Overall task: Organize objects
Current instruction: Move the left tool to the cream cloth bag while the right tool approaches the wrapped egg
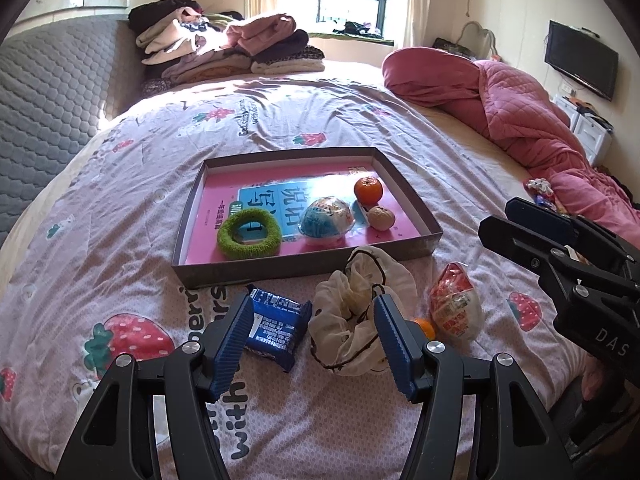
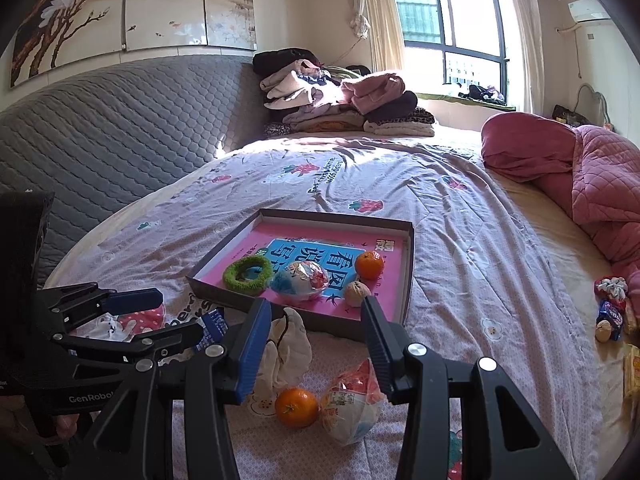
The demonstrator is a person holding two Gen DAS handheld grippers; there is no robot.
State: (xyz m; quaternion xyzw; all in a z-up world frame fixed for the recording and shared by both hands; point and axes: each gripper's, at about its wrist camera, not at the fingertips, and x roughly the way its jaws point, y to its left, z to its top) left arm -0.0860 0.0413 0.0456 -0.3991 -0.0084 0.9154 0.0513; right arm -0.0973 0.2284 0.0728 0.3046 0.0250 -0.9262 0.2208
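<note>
left wrist view: the left gripper [image 1: 310, 340] hovers low over the bed [image 1: 120, 184], its blue fingers [image 1: 230, 342] spread wide and holding nothing. between them lie a blue snack packet [image 1: 276, 326], tilted with its long axis running from near right to far left, and a cream scrunchie [image 1: 360, 308]. right of those lie an orange [image 1: 426, 328], half hidden, and a wrapped egg-shaped toy [image 1: 456, 306], narrow end pointing far. the shallow box [image 1: 304, 268] sits just beyond, long side across, holding a green scrunchie [image 1: 248, 232].

right wrist view: the right gripper [image 2: 316, 344] has its fingers [image 2: 252, 350] partly open and empty, above the orange [image 2: 297, 407] and toy [image 2: 352, 404], here fully shown side by side. only this view shows loose sweets [image 2: 610, 312] at far right.
</note>
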